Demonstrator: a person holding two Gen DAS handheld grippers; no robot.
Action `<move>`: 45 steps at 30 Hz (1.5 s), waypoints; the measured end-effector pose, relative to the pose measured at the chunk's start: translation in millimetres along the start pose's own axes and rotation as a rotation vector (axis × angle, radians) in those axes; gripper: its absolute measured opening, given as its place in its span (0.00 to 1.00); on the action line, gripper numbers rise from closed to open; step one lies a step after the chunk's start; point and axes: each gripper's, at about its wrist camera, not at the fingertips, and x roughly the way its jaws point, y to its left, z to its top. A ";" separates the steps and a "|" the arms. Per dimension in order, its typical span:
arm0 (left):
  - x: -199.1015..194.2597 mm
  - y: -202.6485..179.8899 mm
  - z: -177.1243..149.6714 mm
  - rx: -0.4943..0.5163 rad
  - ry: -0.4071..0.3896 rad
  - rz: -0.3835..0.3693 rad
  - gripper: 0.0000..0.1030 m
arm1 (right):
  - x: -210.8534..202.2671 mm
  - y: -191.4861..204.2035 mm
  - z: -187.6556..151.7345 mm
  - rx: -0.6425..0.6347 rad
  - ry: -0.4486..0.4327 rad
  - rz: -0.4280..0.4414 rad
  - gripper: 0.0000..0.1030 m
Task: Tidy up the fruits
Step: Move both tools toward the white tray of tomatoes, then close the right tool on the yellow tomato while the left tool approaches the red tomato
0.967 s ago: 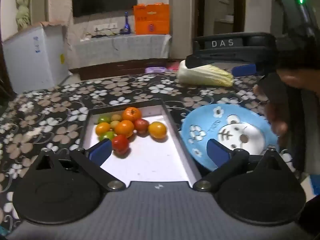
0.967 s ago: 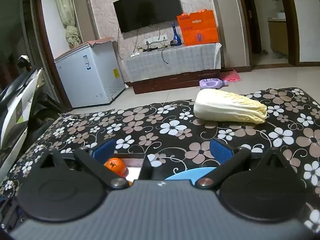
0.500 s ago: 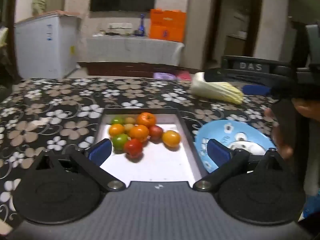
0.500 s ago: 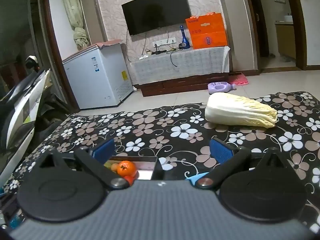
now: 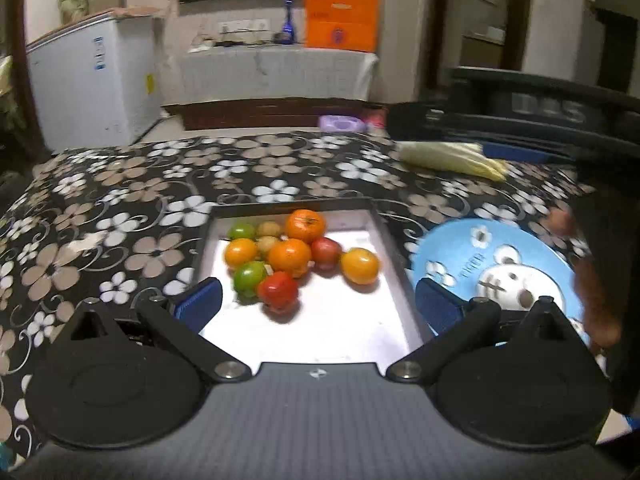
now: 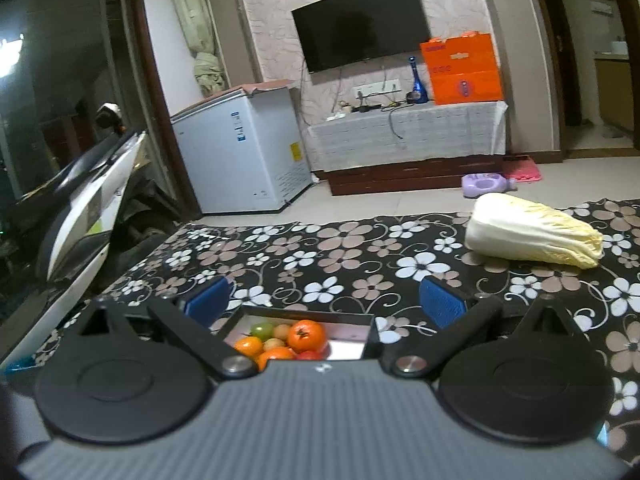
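The left gripper hovers over the near end of the shallow white rectangular tray with a dark rim, its blue-padded jaws spread wide and holding nothing. Just beyond its fingertips lies the cluster of small round fruits: about 9 pieces, red, orange, yellow and green, bunched against the tray's far-left corner. Nearest the jaws is the red round fruit, touching a green one on its left. To the right of the tray, close beside its rim, sits the light blue round plate with a cartoon face print, with no fruit on it. Further off, near the far right edge of the black floral tablecloth, lies a pale napa cabbage.

By my judgement the sorting has not started; this is the approach to the first pick. The next move calls for lowering the open jaws around 1 fruit at the cluster's edge, probably the red one, without scattering its neighbours.

The left wrist view alone shows the plate and the whole tray floor. The right wrist view shows the right gripper held higher and further back, jaws likewise open and bare, with only the tray's far end and a few fruits visible; it shows the cabbage clearly, well apart from the tray.
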 end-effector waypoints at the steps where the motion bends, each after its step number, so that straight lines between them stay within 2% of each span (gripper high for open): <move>1: 1.8 3.2 1.0 -0.014 0.006 0.019 1.00 | -0.1 0.1 0.1 0.001 0.000 0.003 1.00; 5: 10.7 13.5 0.1 -0.046 0.018 0.070 1.00 | 3.0 3.7 -2.0 -0.015 0.019 0.028 1.00; 14: 11.5 22.0 -1.9 -0.038 -0.010 0.056 1.00 | 8.1 26.9 -15.2 -0.153 0.081 0.075 0.96; 17: 12.7 24.7 -4.4 -0.026 -0.007 0.050 1.00 | 9.6 31.8 -19.9 -0.176 0.107 0.096 0.88; 19: 13.8 27.1 -5.8 -0.026 -0.001 0.047 1.00 | 12.1 33.2 -22.6 -0.184 0.129 0.104 0.78; 29: 17.4 29.2 -10.2 -0.015 0.014 0.047 0.99 | 20.9 40.5 -35.5 -0.216 0.204 0.128 0.73; 31: 18.0 28.4 -11.5 -0.007 0.017 0.043 0.99 | 22.4 41.2 -37.1 -0.221 0.221 0.131 0.65; 32: 18.3 28.2 -12.0 -0.003 0.018 0.043 0.99 | 23.9 41.5 -37.3 -0.223 0.228 0.134 0.64; 38: 18.0 29.5 -14.4 0.008 0.021 0.026 0.99 | 24.7 44.5 -39.6 -0.233 0.245 0.150 0.64; 42: 17.0 29.2 -15.1 0.016 0.021 0.015 0.92 | 25.0 46.4 -39.9 -0.242 0.251 0.161 0.60; 45: 17.7 29.4 -15.4 0.018 0.029 0.001 0.91 | 25.1 48.8 -40.6 -0.256 0.253 0.166 0.59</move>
